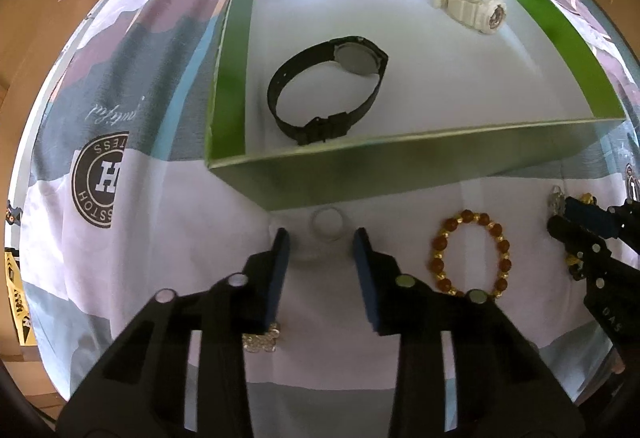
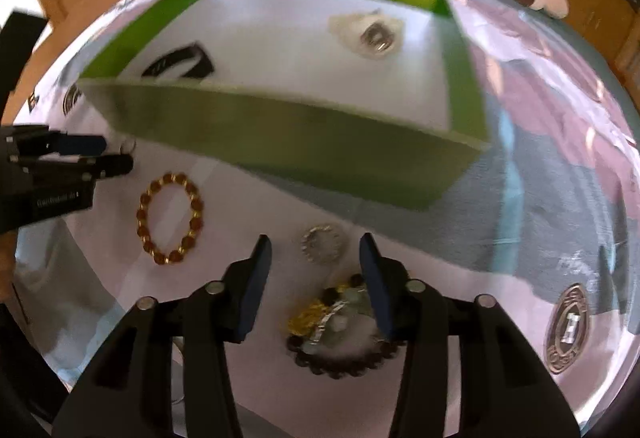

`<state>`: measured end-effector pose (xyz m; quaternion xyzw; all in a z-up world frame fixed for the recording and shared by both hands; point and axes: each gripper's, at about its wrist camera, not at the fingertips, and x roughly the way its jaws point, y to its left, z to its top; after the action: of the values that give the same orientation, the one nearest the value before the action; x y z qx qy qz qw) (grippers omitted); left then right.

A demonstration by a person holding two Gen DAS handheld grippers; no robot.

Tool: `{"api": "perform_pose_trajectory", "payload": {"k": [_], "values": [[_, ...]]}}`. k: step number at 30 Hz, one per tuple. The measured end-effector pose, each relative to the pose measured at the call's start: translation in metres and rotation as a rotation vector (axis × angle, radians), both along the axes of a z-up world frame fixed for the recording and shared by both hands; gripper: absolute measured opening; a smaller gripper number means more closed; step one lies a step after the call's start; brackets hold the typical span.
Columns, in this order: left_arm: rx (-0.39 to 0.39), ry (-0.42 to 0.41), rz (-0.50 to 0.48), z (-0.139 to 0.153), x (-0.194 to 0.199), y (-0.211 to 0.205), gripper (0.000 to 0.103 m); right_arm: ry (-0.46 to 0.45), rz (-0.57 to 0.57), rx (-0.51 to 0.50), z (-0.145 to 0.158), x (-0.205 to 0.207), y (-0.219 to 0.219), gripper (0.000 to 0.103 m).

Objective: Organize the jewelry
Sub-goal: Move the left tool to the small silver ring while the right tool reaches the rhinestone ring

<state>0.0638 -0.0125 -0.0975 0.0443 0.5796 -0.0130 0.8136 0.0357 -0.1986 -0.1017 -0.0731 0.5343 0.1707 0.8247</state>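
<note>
Two watches are already lying in the green box (image 1: 420, 166): a black watch (image 1: 326, 90) near its front wall, a white watch (image 1: 472, 8) toward its far right corner. In the left wrist view, the left gripper (image 1: 322, 242) is hovering with fingers spread and nothing between them, over a pale clear ring (image 1: 327, 224) lying on the bedsheet (image 1: 120, 230) just beside the box's near corner. An amber bead bracelet (image 1: 470, 254) is lying to the right.

In the right wrist view, the right gripper (image 2: 316, 250) is also hanging spread and empty, framing a silver link bracelet (image 2: 322, 243) on the sheet. A tangle of dark beads and gold pieces (image 2: 340, 330) is sitting nearer the camera.

Judgement: the links are looking light, limp and slippery, so pinching across one side of the loop should be working better than spanning it. The clear ring is probably rigid and liable to skid.
</note>
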Motion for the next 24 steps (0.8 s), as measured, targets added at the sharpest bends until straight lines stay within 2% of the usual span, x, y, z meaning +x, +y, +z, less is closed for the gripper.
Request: {"api": "perform_pose_trajectory", "payload": {"k": [1, 6, 11, 13, 17, 19, 22, 23, 24], "values": [[0.001, -0.001, -0.004, 0.001, -0.001, -0.001, 0.029, -0.007, 0.0, 0.004, 0.001, -0.001, 0.0, 0.02], [-0.022, -0.003, -0.018, 0.009, -0.008, -0.001, 0.027, 0.005, 0.009, 0.038, 0.014, -0.004, -0.005, 0.02], [-0.045, -0.043, -0.02, 0.024, -0.015, 0.005, 0.027, -0.033, 0.024, 0.024, 0.033, -0.011, -0.009, 0.02], [-0.048, -0.048, -0.027, 0.023, -0.015, 0.004, 0.033, -0.031, 0.008, 0.035, 0.035, -0.008, -0.012, 0.02], [-0.036, -0.046, -0.069, 0.012, -0.014, -0.007, 0.034, -0.013, -0.005, 0.035, 0.029, -0.008, -0.018, 0.02], [-0.032, -0.048, -0.076, 0.009, -0.013, -0.01, 0.05, -0.007, 0.002, 0.03, 0.027, -0.01, -0.01, 0.02], [-0.029, -0.057, -0.076, 0.003, -0.008, -0.011, 0.05, -0.006, 0.007, 0.028, 0.026, -0.007, -0.009, 0.02], [-0.035, -0.051, -0.074, 0.002, -0.007, -0.01, 0.047, -0.006, 0.008, 0.029, 0.026, -0.008, -0.009, 0.02], [-0.046, -0.034, -0.058, -0.003, -0.004, -0.007, 0.039, -0.006, 0.008, 0.029, 0.026, -0.007, -0.009, 0.02]]}}
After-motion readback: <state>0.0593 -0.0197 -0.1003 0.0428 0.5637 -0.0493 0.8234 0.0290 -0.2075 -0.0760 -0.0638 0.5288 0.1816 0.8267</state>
